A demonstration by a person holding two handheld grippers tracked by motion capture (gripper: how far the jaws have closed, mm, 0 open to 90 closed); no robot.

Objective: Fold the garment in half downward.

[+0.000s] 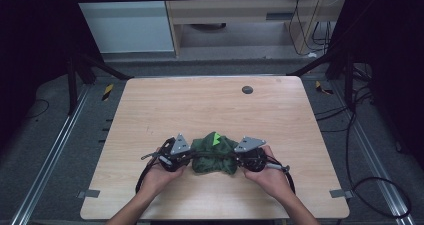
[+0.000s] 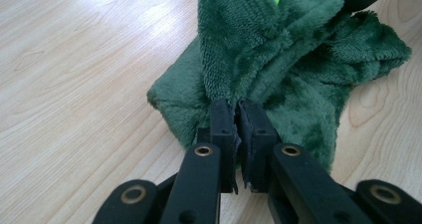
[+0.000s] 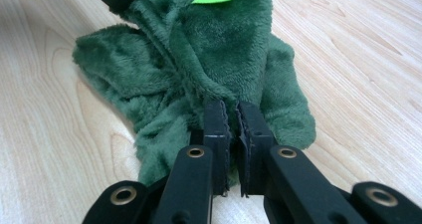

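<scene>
From the high view I see my two forearms entering at the near edge of the table (image 1: 150,110), the left hand (image 1: 159,176) and the right hand (image 1: 270,175) each wrapped around a gripper. Left gripper (image 2: 235,115): jaws pinched together on a fold of the green plush cloth (image 2: 278,59), with fabric caught between the pads. Right gripper (image 3: 232,115): jaws likewise clamped on a fold at the opposite side of the same cloth. The cloth sits bunched between the two grippers, near the table's front edge and about midway across its width; its lower folds rest on the wood, while the middle is gathered upward. A bright green patch (image 1: 217,138) shows on top of the bundle. In each gripper view I see the other gripper's black tip touching the far side of the cloth. Farther off, a small dark round disc (image 1: 247,90) lies on the table near its far edge, well apart from the cloth
</scene>
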